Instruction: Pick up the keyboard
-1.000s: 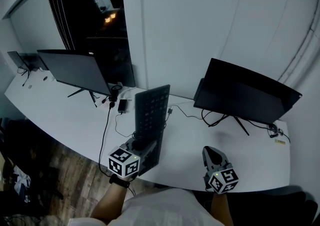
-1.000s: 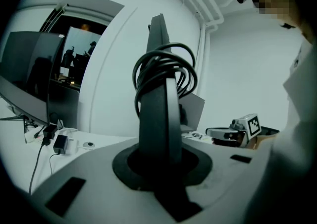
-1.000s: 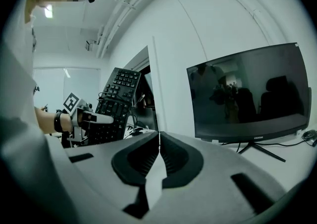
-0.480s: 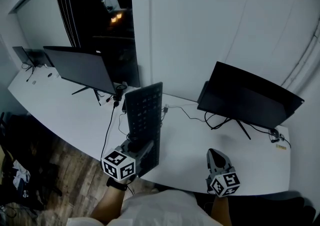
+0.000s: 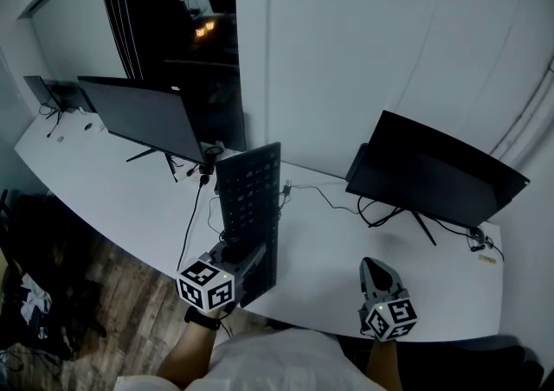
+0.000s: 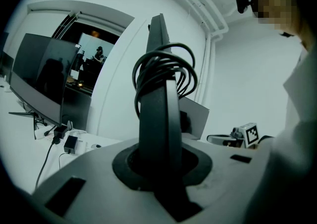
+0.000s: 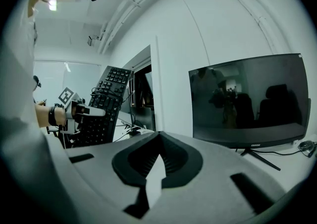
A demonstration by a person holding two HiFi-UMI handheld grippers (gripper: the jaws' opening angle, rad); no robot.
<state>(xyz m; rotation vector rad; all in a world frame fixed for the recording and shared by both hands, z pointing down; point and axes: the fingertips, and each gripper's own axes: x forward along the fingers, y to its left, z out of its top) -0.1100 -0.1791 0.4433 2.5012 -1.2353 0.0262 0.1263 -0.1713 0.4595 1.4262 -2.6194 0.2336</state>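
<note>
A long white desk (image 5: 104, 199) is being seen from above, running along a pale wall, with a dark window (image 5: 186, 43) behind its left part and a wooden floor (image 5: 112, 294) in front. Two unlit monitors are being carried by it, the left monitor (image 5: 138, 117) before the window and the right monitor (image 5: 437, 169) well apart from it, with thin wires trailing across the top between them. The black keyboard (image 5: 251, 199) is being held up on end over the desk's front edge, between the two monitors. Its lower end is being clamped between the jaws of the left gripper (image 5: 235, 253), and a coiled cable (image 6: 166, 72) is being carried against its edge. The right gripper (image 5: 374, 268) is being held low at the desk's right front, its jaws pressed together with nothing between them.
</note>
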